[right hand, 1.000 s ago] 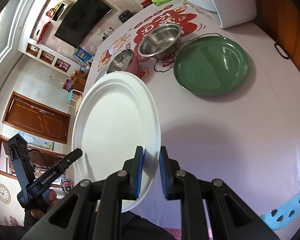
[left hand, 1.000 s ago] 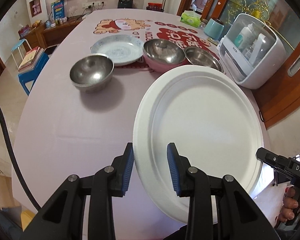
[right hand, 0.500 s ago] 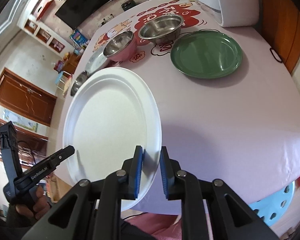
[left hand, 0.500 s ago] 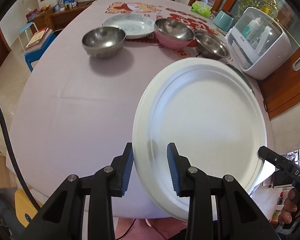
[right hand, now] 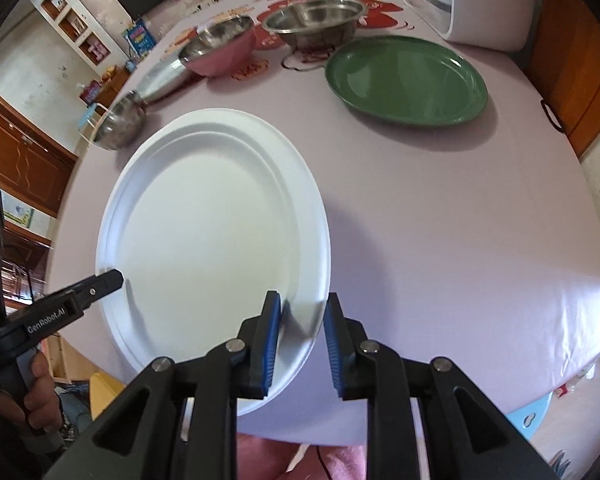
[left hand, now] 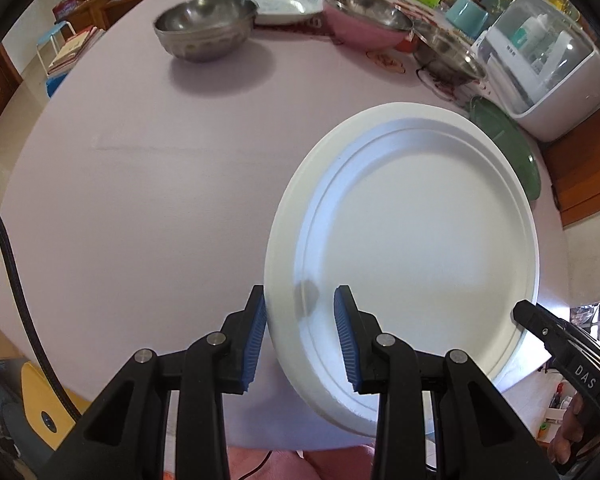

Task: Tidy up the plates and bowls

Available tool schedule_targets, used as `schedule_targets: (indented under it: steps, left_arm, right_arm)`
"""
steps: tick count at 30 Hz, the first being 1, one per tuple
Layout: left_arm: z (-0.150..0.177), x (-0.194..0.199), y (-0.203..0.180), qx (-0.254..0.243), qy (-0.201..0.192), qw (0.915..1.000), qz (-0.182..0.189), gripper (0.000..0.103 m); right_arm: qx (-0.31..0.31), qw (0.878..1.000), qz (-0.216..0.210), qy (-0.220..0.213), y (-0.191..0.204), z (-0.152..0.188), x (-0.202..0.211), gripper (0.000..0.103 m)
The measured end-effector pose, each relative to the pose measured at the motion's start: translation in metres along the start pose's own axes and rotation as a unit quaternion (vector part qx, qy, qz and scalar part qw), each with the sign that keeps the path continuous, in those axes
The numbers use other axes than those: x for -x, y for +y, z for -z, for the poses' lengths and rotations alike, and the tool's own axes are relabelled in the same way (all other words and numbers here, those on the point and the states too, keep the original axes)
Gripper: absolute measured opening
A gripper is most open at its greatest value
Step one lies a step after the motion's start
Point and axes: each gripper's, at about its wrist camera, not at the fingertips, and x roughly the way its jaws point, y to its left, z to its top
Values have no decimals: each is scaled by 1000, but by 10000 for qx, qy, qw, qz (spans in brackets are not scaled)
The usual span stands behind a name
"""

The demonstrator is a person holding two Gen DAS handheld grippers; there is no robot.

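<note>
A large white plate (left hand: 412,240) hangs low over the front edge of the lilac table (left hand: 140,200), held between both grippers. My left gripper (left hand: 300,320) is shut on the plate's left rim, with one blue pad under the edge and the other on top. In the right wrist view the white plate (right hand: 212,220) fills the left half. My right gripper (right hand: 302,320) straddles its right rim; its jaws are opening and the pads stand slightly off the rim. A green plate (right hand: 404,80) lies flat behind.
Further back stand a steel bowl (left hand: 206,28), a patterned plate (left hand: 276,0), a pink bowl (left hand: 364,20) and a second steel bowl (left hand: 444,56). A white appliance box (left hand: 548,76) occupies the right edge. A hand (right hand: 32,396) grips the left tool.
Both grippers have come down with the white plate toward the table's front edge. The right jaws, tight on the rim before, now stand a little apart.
</note>
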Motion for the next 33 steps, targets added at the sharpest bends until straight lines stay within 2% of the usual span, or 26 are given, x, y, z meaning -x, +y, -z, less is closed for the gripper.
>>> schedule_targets:
  steps: [13,22,24,25,26,27,28,33]
  left_arm:
    - [-9,-24,-16,14,13,9998,-172,33]
    - [-4,-27,-15,213,65,9991,-367,35]
    - [-4,-27,-17,238,58,9988,-419,36]
    - [-4,-27,-17,276,48,9986,-439,38]
    - [-3,-26,-18,311,39,9985,-456,41]
    - [-3,-24,-17,353,18,9983,-464,49]
    - [-3,-22,-17,416,-37,9979,-487,56]
    - [-1,-9,-14,635,-185,9959,-613,62]
  right_arm:
    - [414,9985,362,-75,-6,-18,-24,27]
    - [610,9979,200,46,-8,-18,-29,28]
    - [655,9977,135,110,-9,-18,-31,33]
    - [666,9977,89,128,-10,-17,-30,37]
    - [669,9976,61,145,-11,-18,-30,45]
    - [671,9976,22,153,-12,-18,-29,51]
    - [665,9977,-39,141,-13,-18,-26,52]
    - [699,9974,-139,59,-18,-21,-15,56]
